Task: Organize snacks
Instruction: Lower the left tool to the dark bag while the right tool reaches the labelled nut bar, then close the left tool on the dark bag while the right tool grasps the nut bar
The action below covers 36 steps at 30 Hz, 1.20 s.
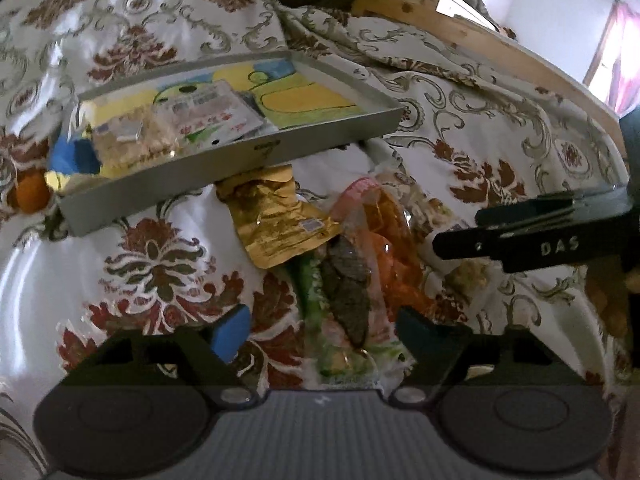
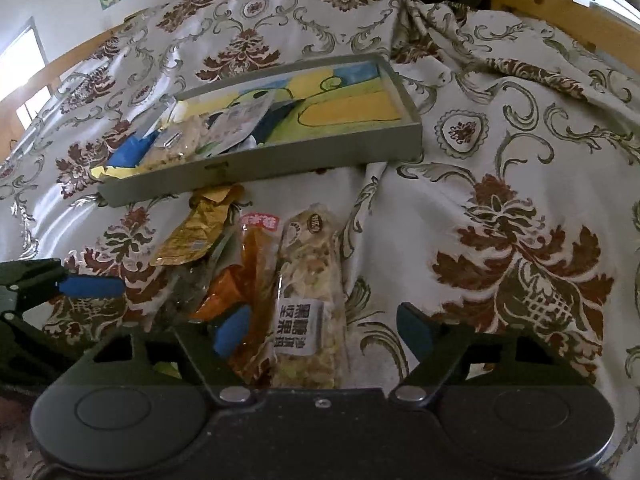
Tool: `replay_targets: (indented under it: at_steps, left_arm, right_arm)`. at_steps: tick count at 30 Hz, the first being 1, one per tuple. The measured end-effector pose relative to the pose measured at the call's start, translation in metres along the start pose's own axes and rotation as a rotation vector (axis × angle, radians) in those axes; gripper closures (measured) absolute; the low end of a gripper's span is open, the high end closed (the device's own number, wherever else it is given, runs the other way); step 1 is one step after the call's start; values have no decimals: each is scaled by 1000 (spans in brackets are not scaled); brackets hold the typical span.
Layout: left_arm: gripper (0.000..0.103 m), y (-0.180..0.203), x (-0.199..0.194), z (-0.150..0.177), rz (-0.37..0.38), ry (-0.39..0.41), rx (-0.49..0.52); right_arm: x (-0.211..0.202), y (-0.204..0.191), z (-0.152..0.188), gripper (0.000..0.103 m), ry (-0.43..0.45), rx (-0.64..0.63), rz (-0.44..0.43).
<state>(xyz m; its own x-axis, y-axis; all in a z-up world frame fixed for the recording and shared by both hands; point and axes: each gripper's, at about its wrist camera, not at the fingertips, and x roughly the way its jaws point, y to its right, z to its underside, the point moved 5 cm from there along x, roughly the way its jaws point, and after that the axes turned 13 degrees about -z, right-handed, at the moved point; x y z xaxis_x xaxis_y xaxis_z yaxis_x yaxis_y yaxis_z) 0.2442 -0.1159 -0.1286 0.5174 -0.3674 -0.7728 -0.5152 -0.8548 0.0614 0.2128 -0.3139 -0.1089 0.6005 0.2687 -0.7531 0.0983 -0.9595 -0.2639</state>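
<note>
The letters "DAS" stand in white on the black finger of the right gripper (image 1: 520,240). The nut bar packet (image 2: 308,304) bears a white label with "黑糖沙琪瑪" and a round "WK" mark near its top.

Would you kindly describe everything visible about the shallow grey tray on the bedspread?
The shallow grey tray is a rectangular, low-walled box, apparently cardboard, with a yellow, green and blue cartoon print lining its floor. It lies flat on the floral bedspread. Several snack packets crowd one end; the other end is bare. A gold wrapper reaches its near wall.
</note>
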Motion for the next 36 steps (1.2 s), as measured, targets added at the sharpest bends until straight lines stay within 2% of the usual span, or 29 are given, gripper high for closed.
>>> replay_targets:
  at_steps: [3,5,7,9,11,14,17,18,20,23,26,28,32,36]
  left_arm:
    - [29,-3,2,-1,20,-14,-31]
    - [37,-3,4,-2,11,-20,-40]
    - [41,-3,7,-2,0,-28,-42]
    - [46,-3,8,-2,8,-34,-56]
    - [55,-5,7,-2,29,-38,-76]
    - [61,-7,6,-3,57,-48,-110]
    - [59,-8,10,-2,63,-57,-126]
    - [57,-7,12,-2,62,-59,-132]
    - [47,-7,17,-5,74,-70,-155]
    - [42,-7,24,-9,89,-79,-195]
    - [38,-5,27,-11,102,-80,-189]
    - [38,-2,26,-10,93,-72,-162]
    - [51,1,23,-10,77,-63,-122]
    - [53,0,21,-9,77,-72,-134]
  right_arm:
    - [4,0,1,26,-5,-1,-3]
    - [7,-1,1,29,-13,-11,-1]
    - [9,-2,1,32,-17,-21,4]
    - [11,-1,1,44,-21,-23,19]
    - [10,0,2,47,-19,-21,24]
    - [8,0,2,52,-13,-24,25]
    - [12,0,4,53,-27,-25,22]
    - [13,-1,4,53,-33,-27,24]
    - [17,-2,6,53,-44,-33,29]
    - [21,-6,5,53,-41,-44,25]
    - [25,-6,5,53,-38,-50,24]
    - [26,-7,5,55,-38,-48,25]
    - [26,-7,5,62,-39,-55,26]
    - [25,-8,6,63,-42,-66,29]
